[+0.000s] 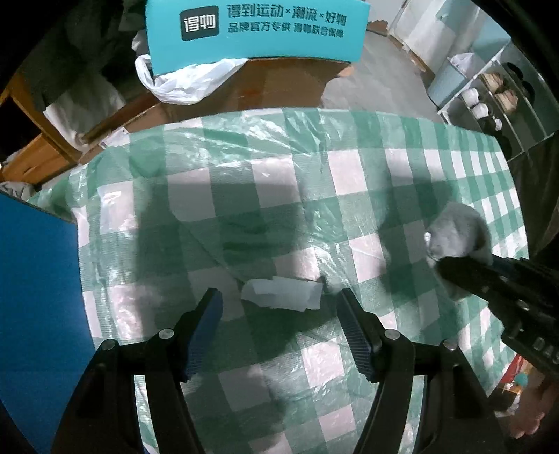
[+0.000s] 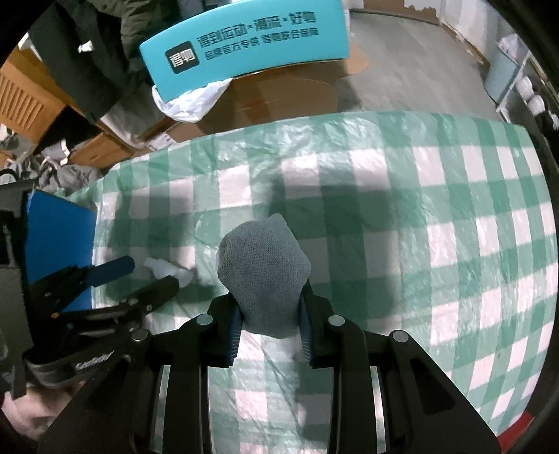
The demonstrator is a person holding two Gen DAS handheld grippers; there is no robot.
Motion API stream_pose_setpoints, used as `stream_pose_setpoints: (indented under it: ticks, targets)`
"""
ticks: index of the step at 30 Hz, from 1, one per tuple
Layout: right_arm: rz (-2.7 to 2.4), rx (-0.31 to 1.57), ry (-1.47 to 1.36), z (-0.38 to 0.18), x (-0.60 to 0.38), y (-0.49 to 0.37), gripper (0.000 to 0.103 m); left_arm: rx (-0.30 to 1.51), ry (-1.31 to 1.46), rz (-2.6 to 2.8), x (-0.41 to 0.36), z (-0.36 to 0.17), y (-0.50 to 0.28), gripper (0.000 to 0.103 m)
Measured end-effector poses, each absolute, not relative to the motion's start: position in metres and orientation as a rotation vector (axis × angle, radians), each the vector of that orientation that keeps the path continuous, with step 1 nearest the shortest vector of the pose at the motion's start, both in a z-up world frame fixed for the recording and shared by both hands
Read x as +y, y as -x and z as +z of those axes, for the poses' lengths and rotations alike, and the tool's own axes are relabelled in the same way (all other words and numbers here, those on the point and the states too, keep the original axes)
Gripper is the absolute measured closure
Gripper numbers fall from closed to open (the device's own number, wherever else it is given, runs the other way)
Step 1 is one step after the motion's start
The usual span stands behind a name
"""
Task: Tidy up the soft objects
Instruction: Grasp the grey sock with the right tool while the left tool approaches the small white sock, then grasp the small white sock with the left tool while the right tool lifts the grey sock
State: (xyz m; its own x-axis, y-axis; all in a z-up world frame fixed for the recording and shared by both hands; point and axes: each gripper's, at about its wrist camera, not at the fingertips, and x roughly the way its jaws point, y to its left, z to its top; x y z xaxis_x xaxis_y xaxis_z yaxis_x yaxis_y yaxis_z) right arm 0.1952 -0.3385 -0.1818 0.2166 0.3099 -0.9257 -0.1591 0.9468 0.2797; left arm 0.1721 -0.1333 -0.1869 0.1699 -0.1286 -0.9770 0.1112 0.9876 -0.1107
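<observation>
Grey knitted fabric, apparently a rolled sock (image 2: 264, 269), is clamped between the two pads of the right gripper (image 2: 268, 326); most of the bundle projects forward past the fingertips. It is held above the central area of the worktop (image 2: 454, 209), which is covered with a green-and-white checked plastic sheet. Whether its underside touches the sheet cannot be determined.

The left gripper (image 1: 281, 307) has its jaws spread wide and holds nothing. A crumpled piece of white paper or tissue (image 1: 282, 292) lies on the sheet directly ahead of it, between the fingertips. A blue panel (image 1: 35, 314) stands at the left edge of the worktop.

Probable faults:
- The sock is gripped near its rear end only. A fast swing could let the soft bundle slip out or unroll.
- The two grippers work close together; in the right wrist view the left gripper sits just beside the sock. Closing on the tissue could cause a collision.
- The thin plastic sheet is wrinkled and may be pinched along with the tissue.

Legible markings: a teal box (image 1: 258, 31) beyond the far edge carries the logo "得物" and the line "得到运动×潮流×好物". The smaller line beneath is only partly readable.
</observation>
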Motion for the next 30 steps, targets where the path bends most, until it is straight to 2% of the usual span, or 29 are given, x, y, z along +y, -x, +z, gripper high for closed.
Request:
stream_pose_setpoints:
  ticks: [8, 9, 11, 19, 30]
  targets:
    - [0.335, 1.311, -0.154, -0.183, -0.351, -0.184, 0.077, 1.371, -0.018, -0.155, -0.144, -0.193, -0.171, 0.037]
    - [0.332, 1.31, -0.147, -0.183, -0.351, -0.183, 0.077, 1.367, -0.024, -0.155, -0.145, -0.193, -0.172, 0.039]
    - [0.326, 1.308, -0.133, -0.183, -0.351, -0.182, 0.077, 1.36, -0.058, -0.149, -0.149, -0.192, -0.171, 0.056]
    - [0.323, 1.314, -0.122, -0.184, -0.356, -0.179, 0.077, 1.33, -0.069, -0.172, -0.153, -0.187, -0.17, 0.082]
    - [0.345, 1.289, -0.091, -0.17, -0.347, -0.172, 0.077, 1.33, -0.01, -0.231, -0.15, -0.174, -0.161, 0.085]
